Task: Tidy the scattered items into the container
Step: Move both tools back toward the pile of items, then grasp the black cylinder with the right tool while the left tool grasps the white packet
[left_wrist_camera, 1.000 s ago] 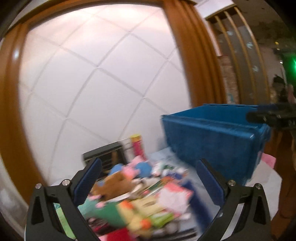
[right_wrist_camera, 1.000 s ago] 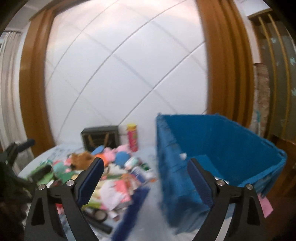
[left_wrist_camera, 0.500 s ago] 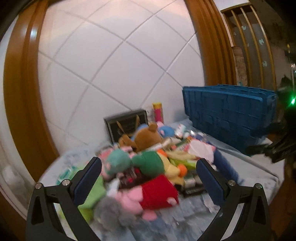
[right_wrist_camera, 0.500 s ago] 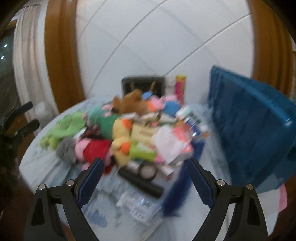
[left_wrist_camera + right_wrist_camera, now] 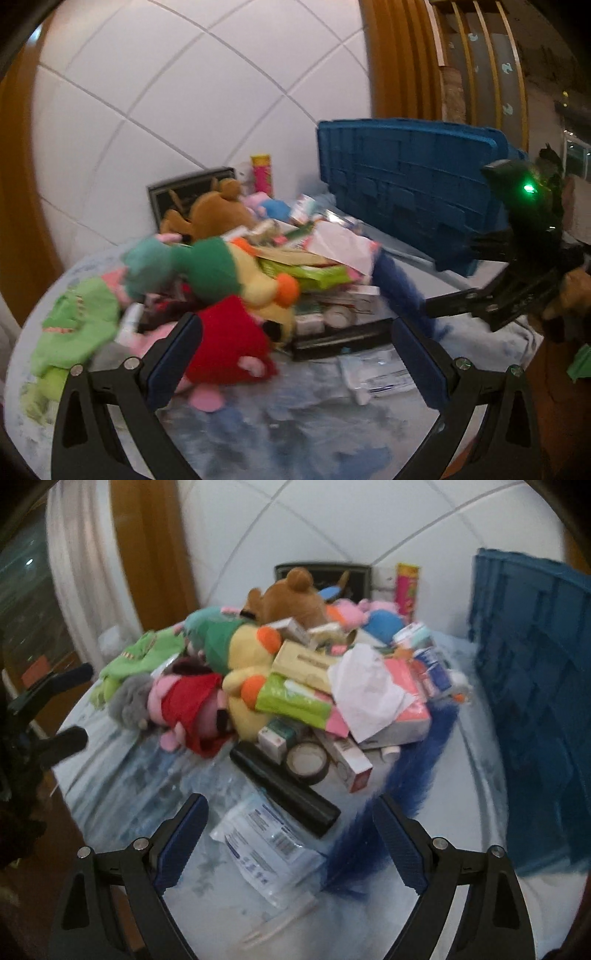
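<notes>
Blue ribbed container (image 5: 532, 686) stands right of heaped toys (image 5: 236, 657) & boxes (image 5: 306, 661).

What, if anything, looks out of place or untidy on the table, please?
Toys, boxes and packets lie heaped on the table beside the blue crate; a black tube and plastic packet have strayed from the pile.

Ribbed blue plastic crate (image 5: 532, 686), fuzzy cloth plush toys (image 5: 243, 653) (1 red), glossy black tube (image 5: 284, 790).

Both claws swung from blue crate (image 5: 535, 686) toward toy pile (image 5: 258, 672), now nearer
</notes>
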The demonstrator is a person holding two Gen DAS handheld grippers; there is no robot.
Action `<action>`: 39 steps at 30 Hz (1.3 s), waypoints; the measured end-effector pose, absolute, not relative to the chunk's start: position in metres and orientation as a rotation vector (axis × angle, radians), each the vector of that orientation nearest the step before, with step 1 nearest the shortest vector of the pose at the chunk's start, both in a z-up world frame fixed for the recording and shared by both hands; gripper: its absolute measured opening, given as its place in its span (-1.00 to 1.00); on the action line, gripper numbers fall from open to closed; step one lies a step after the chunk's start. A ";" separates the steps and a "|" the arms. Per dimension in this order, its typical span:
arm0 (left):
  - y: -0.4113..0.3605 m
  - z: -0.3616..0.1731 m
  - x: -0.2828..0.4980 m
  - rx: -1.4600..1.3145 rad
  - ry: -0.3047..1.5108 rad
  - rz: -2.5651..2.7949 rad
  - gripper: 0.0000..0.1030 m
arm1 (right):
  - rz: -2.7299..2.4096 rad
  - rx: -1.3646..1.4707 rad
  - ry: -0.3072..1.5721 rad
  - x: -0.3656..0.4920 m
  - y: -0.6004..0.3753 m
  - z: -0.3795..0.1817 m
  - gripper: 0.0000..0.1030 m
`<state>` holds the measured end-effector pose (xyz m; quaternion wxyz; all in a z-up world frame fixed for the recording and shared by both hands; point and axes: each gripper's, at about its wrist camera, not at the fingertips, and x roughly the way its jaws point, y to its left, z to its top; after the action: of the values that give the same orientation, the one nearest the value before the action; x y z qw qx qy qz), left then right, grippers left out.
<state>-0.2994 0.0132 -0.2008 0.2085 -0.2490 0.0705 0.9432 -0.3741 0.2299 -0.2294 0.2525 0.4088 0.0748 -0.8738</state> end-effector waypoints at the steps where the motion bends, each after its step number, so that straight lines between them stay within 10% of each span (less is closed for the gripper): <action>1: 0.020 -0.205 -0.300 -0.704 0.198 2.612 1.00 | -2.345 1.112 0.227 -0.378 0.229 -0.233 0.73; 16: 0.111 -0.300 -0.319 -0.961 0.320 2.274 1.00 | -1.946 1.179 0.477 -0.440 0.205 -0.309 0.08; 31: 0.138 -0.333 -0.352 -1.148 0.330 2.218 1.00 | -1.848 1.181 0.533 -0.455 0.202 -0.332 -0.12; 39: 0.123 -0.327 -0.351 -1.128 0.328 2.235 0.32 | -1.896 1.162 0.595 -0.446 0.201 -0.328 -0.20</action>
<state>-0.3513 0.1228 -0.3266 0.3036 -0.4257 0.1239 0.8433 -0.4459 0.2010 -0.3278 0.4076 0.4610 0.2360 -0.7520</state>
